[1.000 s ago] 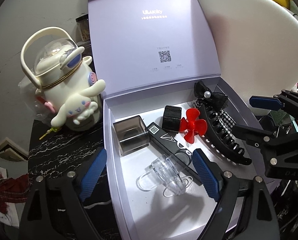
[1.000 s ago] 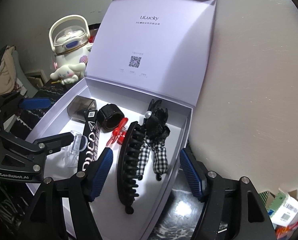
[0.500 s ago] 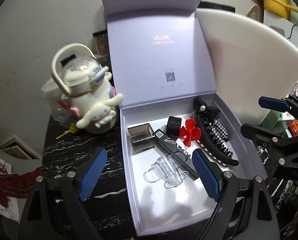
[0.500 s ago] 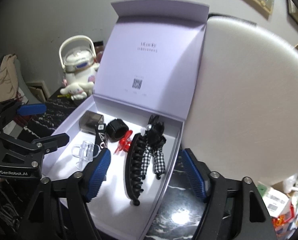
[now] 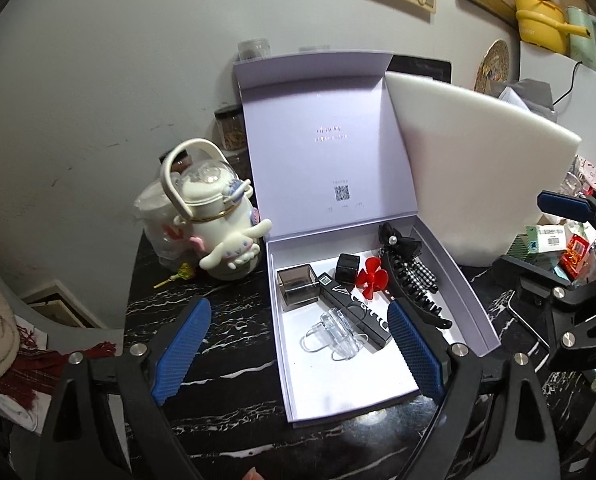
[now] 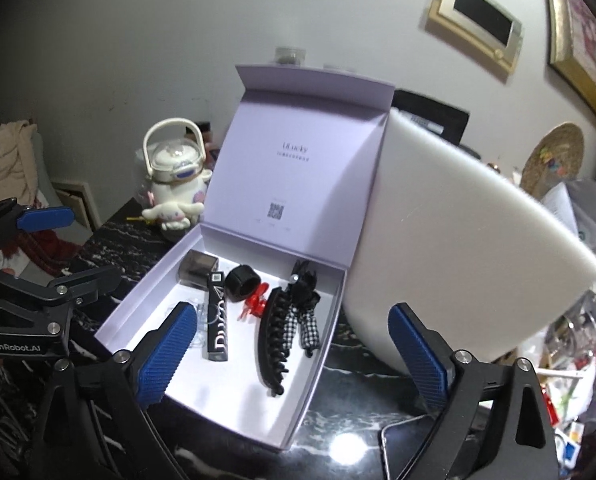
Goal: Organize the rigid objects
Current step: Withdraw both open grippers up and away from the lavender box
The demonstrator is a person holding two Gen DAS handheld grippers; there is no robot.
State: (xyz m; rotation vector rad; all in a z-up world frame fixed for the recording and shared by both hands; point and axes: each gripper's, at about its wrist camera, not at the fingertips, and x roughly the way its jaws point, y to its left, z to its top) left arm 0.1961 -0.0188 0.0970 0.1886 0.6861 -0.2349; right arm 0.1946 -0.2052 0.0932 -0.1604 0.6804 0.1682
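An open lavender box (image 5: 473, 296) lies on the black marble table. Inside it are a smoky grey cube (image 5: 298, 288), a long black carton (image 5: 353, 308), a black ring (image 5: 347, 268), a red propeller clip (image 5: 371, 282), a black claw clip (image 5: 417, 304), a checkered bow (image 5: 409, 268) and a clear clip (image 5: 337, 330). My left gripper (image 5: 298, 344) hovers above the box's near left part, jaws opening, nothing between them. My right gripper (image 6: 292, 352) hangs over the box (image 6: 309, 380) above the claw clip (image 6: 272, 344), jaws opening wide and empty.
A white character kettle (image 5: 214, 220) stands left of the box. A big white foam board (image 5: 477, 168) leans behind its right side. A phone (image 6: 409, 448) lies at the near right. Small packages (image 5: 549, 240) crowd the far right and a red cloth (image 5: 30, 372) lies at the left.
Both grippers have risen and drawn back from the box, so it looks smaller. The right gripper's jaws have spread much wider. The things in the box have not moved.
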